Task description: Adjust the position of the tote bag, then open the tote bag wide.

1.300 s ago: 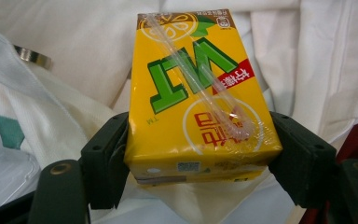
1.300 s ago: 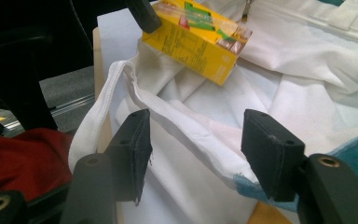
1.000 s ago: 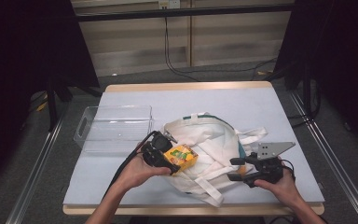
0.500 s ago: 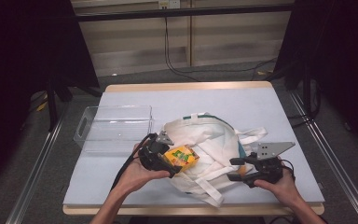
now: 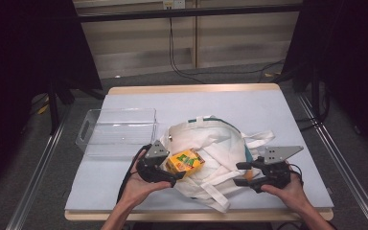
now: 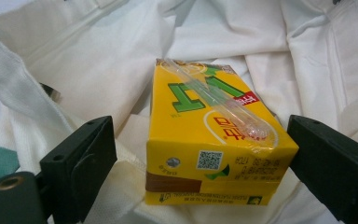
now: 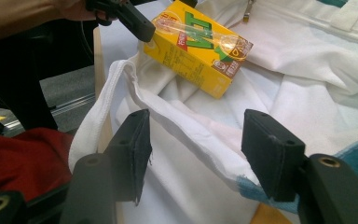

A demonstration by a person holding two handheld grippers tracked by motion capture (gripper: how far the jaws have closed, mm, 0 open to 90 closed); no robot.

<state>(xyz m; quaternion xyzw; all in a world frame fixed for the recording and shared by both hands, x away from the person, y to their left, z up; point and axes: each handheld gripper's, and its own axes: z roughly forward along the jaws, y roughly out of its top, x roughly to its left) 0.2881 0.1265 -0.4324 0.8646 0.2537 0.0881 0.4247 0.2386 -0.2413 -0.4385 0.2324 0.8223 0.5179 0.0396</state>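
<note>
A yellow drink carton [image 5: 186,161] with a wrapped straw on top lies on its side on a crumpled white tote bag [image 5: 211,139]. My left gripper [image 5: 171,170] straddles the carton [image 6: 209,121] from the left. Its jaws have just been opening, and a gap shows at the left jaw. At the bag's right edge my right gripper [image 5: 240,174] stands open. In the right gripper view [image 7: 205,140] the bag's hemmed rim [image 7: 177,121] runs between the jaws, which do not pinch it. The carton [image 7: 193,42] lies farther off.
An empty clear plastic bin [image 5: 117,132] stands left of the bag on the white table cover [image 5: 268,110]. A small orange thing [image 5: 249,175] peeks out at the right gripper's tips. The bag's straps trail toward the table's front edge [image 5: 196,214].
The left gripper has sunk a little toward the bag, and its jaws stand wider around the carton. The right gripper has kept still.
</note>
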